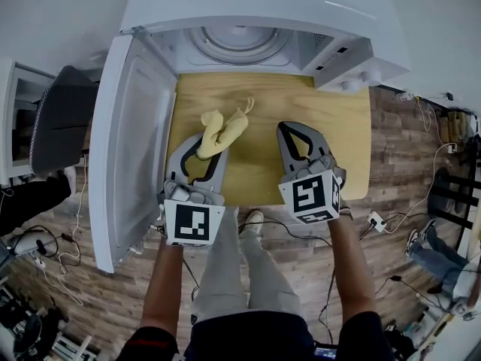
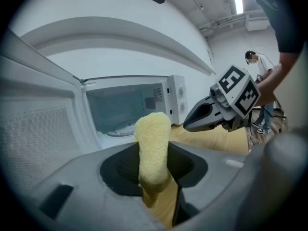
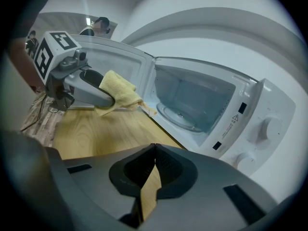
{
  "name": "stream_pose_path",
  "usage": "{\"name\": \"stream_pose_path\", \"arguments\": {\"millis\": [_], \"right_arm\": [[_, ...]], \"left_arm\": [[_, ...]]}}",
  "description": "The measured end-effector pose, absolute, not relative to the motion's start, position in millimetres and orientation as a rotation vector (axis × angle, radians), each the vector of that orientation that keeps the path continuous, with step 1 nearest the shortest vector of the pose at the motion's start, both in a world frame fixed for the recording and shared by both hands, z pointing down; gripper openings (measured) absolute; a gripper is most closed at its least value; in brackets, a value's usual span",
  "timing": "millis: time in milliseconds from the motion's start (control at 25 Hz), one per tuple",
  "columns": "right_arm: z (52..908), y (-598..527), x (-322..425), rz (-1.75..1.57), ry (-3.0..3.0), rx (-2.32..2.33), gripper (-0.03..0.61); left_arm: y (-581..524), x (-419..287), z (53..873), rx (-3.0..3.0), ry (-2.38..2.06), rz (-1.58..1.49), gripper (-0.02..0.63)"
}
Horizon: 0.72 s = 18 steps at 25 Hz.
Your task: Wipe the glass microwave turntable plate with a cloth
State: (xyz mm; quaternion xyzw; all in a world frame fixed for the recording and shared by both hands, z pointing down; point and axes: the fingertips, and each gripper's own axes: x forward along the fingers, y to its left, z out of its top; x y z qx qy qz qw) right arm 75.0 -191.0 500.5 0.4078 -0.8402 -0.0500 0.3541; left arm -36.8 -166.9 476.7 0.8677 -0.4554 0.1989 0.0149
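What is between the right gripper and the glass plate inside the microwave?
Nothing but bare table up to the open microwave, seen in the right gripper view. The cloth is off to the side, in the left gripper.

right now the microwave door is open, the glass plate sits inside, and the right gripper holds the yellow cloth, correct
Not quite: it is the left gripper that holds the yellow cloth, as the left gripper view shows. The right gripper is shut and empty in the right gripper view. The microwave door is open and the glass plate sits inside.
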Motion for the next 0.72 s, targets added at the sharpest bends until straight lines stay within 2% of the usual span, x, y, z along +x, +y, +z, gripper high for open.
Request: {"name": "stream_pose_path", "arguments": {"millis": [720], "right_arm": [[521, -237, 65, -0.494, -2.016, 0.878, 0.009]], "left_arm": [[-209, -23, 501, 2.802, -1.425, 0.703, 0.135]]}}
